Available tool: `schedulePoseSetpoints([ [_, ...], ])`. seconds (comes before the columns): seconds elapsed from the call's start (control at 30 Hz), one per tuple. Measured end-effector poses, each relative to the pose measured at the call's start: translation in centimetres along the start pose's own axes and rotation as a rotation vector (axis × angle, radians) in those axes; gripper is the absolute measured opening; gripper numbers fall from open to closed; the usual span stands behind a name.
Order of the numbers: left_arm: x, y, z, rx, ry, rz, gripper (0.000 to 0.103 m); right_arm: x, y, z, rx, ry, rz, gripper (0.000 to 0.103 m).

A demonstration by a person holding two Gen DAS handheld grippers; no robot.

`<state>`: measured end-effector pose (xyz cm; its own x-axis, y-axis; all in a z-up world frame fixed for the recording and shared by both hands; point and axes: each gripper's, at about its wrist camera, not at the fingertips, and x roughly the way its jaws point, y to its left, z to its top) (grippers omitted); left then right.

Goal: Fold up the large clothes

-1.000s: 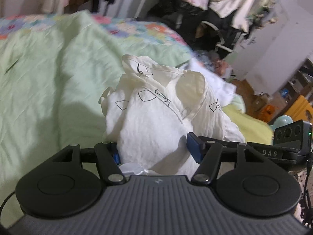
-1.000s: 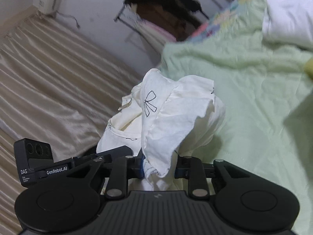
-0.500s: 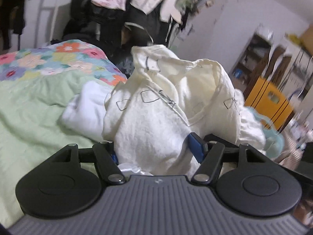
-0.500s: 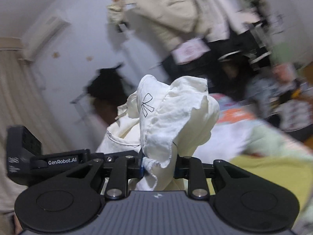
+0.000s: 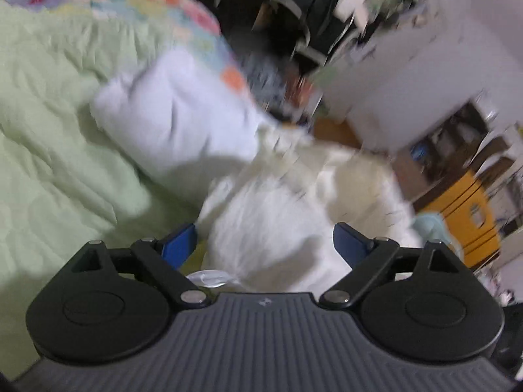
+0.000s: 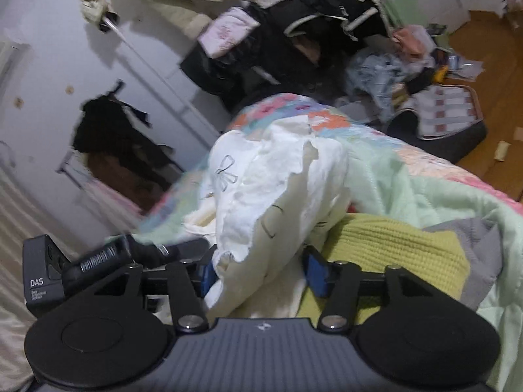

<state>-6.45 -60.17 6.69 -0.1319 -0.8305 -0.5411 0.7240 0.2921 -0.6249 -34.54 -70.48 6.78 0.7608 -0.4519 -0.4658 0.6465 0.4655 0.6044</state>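
A bundled cream garment with black line drawings [image 5: 294,215] lies at the edge of the bed, blurred by motion. My left gripper [image 5: 264,245] is open, its blue pads wide apart on either side of the bundle. In the right wrist view the same garment [image 6: 274,196] rests on a yellow-green knit [image 6: 392,245]. My right gripper [image 6: 261,274] is open too, jaws apart with cloth lying loosely between them. The left gripper's black body [image 6: 108,258] shows at the left there.
A light green quilt [image 5: 65,130] with a floral border covers the bed. A white folded item [image 5: 170,111] lies beyond the garment. Clothes hang and pile along the wall [image 6: 294,32]. A yellow cabinet [image 5: 467,215] and a dark bag [image 6: 441,124] stand on the wooden floor.
Both grippers carried the garment across to the bed's edge and opened. The bundle dropped onto the yellow-green knit and no longer hangs from the jaws.
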Motion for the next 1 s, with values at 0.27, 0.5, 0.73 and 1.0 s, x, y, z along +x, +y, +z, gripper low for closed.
schedulePoseSetpoints([
  [0.27,1.2,-3.6,0.1,0.188,0.006,0.156,0.092,-5.2,2.6,1.5,-0.221,-0.301,0.004,0.058],
  [0.5,4.3,-2.5,-1.9,0.160,0.119,0.209,0.100,2.6,3.0,4.0,-0.299,-0.075,-0.096,0.056],
  [0.73,5.4,-1.4,-3.3,0.123,0.151,0.193,0.103,4.4,-0.8,1.0,-0.191,0.020,-0.117,0.056],
  [1.0,1.5,-5.9,-2.1,0.261,0.149,0.370,0.103,0.2,2.2,1.8,-0.188,0.013,-0.108,0.076],
])
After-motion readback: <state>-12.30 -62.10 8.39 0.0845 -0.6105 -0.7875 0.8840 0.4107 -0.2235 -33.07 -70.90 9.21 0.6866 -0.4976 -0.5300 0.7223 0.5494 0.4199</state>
